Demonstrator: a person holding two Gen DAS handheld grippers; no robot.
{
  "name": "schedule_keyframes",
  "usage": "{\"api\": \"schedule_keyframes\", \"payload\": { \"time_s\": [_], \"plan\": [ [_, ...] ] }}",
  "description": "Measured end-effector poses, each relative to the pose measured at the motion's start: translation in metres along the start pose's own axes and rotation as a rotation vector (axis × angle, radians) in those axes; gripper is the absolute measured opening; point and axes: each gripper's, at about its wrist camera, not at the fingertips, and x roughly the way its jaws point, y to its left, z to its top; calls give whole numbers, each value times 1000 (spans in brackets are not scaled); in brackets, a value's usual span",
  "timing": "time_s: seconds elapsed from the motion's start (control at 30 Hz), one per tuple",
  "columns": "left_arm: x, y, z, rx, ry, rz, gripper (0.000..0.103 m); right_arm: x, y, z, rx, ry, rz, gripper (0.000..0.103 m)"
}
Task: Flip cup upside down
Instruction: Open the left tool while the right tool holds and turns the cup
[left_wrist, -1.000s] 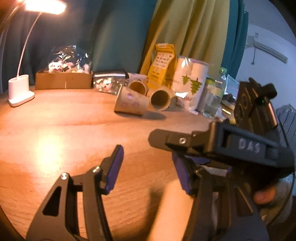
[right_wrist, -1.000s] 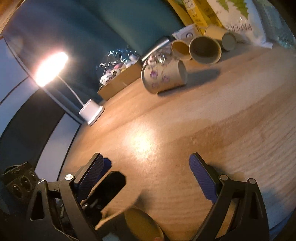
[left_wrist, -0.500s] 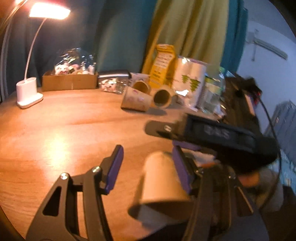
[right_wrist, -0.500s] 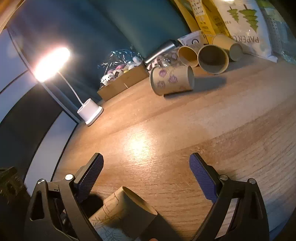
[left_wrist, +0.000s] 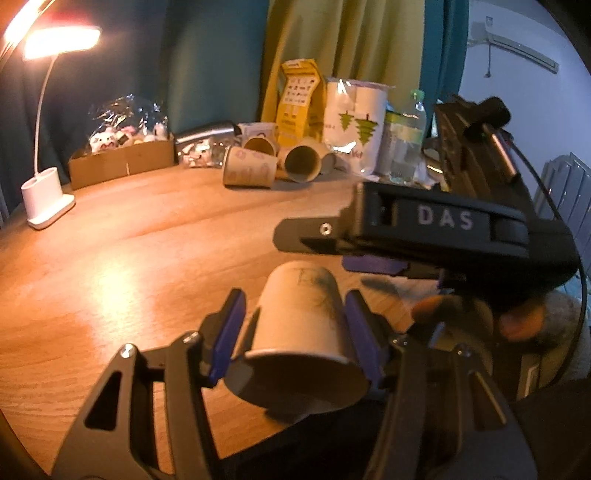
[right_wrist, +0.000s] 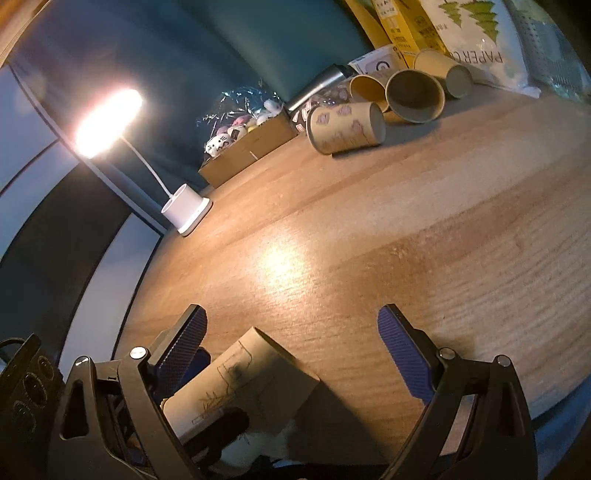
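L gripper (left_wrist: 291, 328) had its blue pads closed on the tan sketched paper cup (left_wrist: 299, 321), wide rim toward the cam, above the wooden table (left_wrist: 129, 258). R gripper (right_wrist: 291, 350) hung wide open, empty. Thin wall could crumple w/ too much squeeze, or slip mid-flip. Farther back: spare paper cups (left_wrist: 249, 171).

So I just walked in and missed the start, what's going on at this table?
A person is working with two handheld grippers on a wooden table. The left gripper has its blue-padded fingers around a tan paper cup with a dark line drawing, whose wide mouth faces the camera; whether the pads actually press it is unclear. The right gripper is open and holds nothing, with that cup just below its fingers. More paper cups lie on their sides at the far edge near a lit white desk lamp.
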Motion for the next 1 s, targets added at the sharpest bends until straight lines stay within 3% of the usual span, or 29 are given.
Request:
{"api": "schedule_keyframes", "payload": {
  "time_s": [0.03,0.1,0.13,0.4,0.47,0.6,0.87,1.0],
  "plan": [
    [0,1,0,-9,5,-5,61,-1,0,0,3,2,3,96],
    [3,3,-1,-26,20,-9,83,0,0,0,7,8,7,96],
    [4,3,-1,-32,26,-11,85,1,-1,0,7,12,7,96],
    [23,1,-8,-21,114,-22,85,4,-3,0,15,21,11,96],
    [21,-1,-7,-6,100,-16,84,3,-3,0,15,19,11,96],
    [21,-2,-7,17,86,-21,70,1,0,-3,2,26,26,96],
    [10,2,-7,10,-8,-21,66,-2,5,-14,3,64,100,96],
    [1,4,-5,12,-82,-42,66,-2,3,-13,24,76,196,95]
  ]
}}
